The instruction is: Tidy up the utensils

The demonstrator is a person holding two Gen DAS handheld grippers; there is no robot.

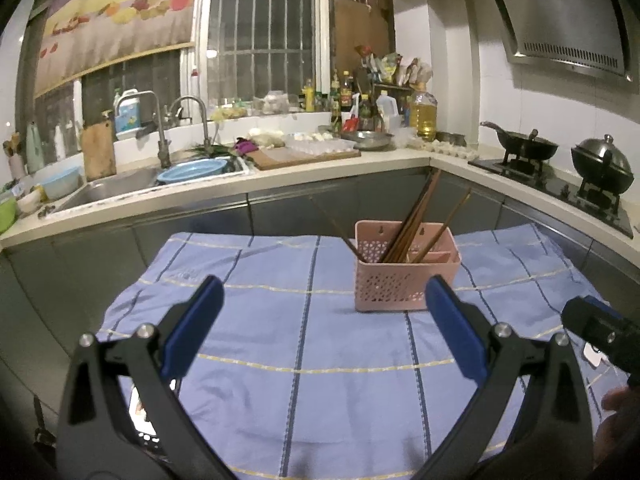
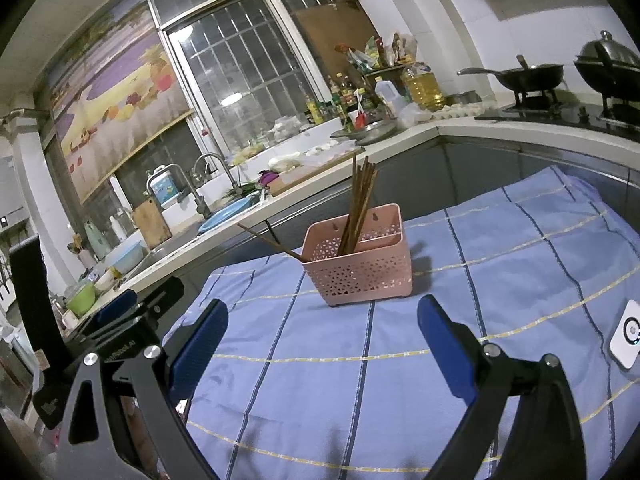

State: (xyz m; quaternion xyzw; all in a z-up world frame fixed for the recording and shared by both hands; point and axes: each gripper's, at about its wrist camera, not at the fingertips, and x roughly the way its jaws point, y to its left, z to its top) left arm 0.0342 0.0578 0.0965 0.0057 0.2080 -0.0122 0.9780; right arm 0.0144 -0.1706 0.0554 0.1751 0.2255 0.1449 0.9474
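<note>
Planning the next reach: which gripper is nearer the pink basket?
About even; the pictures don't settle it. The left gripper hangs open, short of the pink basket and slightly left of it. The right gripper hangs open, also short of it, almost centred.

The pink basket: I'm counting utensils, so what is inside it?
Brown chopsticks stand in the pink basket, most bunched upright, a couple leaning out over its left rim. A divider splits it. The walls hide their lower ends and the bottom.
</note>
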